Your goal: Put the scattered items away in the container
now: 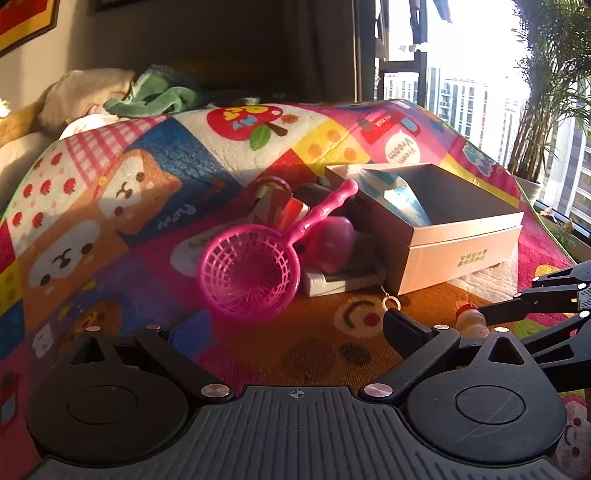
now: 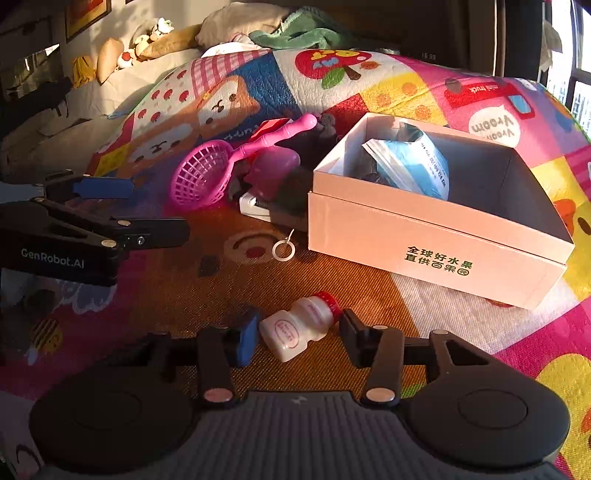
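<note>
The small yogurt bottle (image 2: pixel 301 328) is lying on its side on the play mat (image 2: pixel 184 288), between the wide-spread fingers of the right gripper (image 2: pixel 297 332), near the open cardboard box (image 2: pixel 436 243). A sound grasp is calling for closing squarely across the bottle's body, not its red cap. The left gripper (image 1: pixel 284 332) is hovering with fingers wide, holding nothing, facing the pink strainer (image 1: pixel 251 269).

Low warm sunlight across a cartoon play mat (image 1: pixel 155 192); tall window (image 1: pixel 461 74) with high-rises, potted palm (image 1: pixel 546 92), framed picture (image 2: pixel 86 16) on wall.
</note>
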`<control>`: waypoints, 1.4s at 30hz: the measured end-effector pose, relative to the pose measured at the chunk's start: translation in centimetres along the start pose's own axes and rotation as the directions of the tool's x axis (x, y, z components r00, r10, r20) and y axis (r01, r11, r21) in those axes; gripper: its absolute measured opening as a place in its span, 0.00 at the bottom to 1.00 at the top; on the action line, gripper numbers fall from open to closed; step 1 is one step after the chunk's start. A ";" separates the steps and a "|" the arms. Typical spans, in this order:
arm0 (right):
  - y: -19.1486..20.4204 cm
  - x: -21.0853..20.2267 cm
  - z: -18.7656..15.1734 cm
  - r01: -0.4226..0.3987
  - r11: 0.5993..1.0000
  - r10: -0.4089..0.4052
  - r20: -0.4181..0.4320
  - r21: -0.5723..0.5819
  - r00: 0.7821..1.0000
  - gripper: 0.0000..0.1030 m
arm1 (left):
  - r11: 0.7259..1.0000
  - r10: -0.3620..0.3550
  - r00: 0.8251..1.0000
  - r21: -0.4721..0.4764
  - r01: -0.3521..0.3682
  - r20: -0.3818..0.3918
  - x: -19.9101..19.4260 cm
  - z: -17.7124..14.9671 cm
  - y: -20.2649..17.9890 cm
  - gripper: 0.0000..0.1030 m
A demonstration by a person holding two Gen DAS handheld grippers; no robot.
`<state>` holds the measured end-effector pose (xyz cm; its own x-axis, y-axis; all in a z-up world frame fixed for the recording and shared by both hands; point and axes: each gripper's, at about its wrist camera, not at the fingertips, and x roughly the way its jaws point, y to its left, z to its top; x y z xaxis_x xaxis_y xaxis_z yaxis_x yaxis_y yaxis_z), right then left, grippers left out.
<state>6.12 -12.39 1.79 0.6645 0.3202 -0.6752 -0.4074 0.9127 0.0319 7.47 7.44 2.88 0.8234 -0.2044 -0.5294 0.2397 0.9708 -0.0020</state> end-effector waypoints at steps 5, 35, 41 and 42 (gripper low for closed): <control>-0.7 -2.1 -1.2 0.012 1.000 -0.012 0.020 -0.001 1.000 0.45 | 0.997 0.057 0.998 0.044 -0.057 0.003 2.0 0.1 0.3 0.99; -3.9 -8.1 -3.3 -0.005 0.991 -0.015 0.140 0.136 0.990 0.59 | 0.961 -0.183 0.981 0.199 0.193 -0.067 -2.1 -0.5 -6.4 0.70; -5.3 -8.0 -2.0 -0.226 0.924 0.183 0.162 0.307 0.970 0.59 | 0.937 -0.285 0.950 0.174 0.303 -0.125 -3.6 -3.2 -9.0 0.70; -5.4 -7.6 -1.9 -0.240 0.911 0.196 0.161 0.336 0.967 0.59 | 0.935 -0.291 0.947 0.170 0.311 -0.133 -3.5 -3.4 -9.1 0.70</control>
<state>2.13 -20.24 5.35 0.6640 0.5294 -0.5280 -0.3204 0.8395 0.4388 0.64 -0.30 1.83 0.6419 -0.4592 -0.6141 0.5673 0.8232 -0.0225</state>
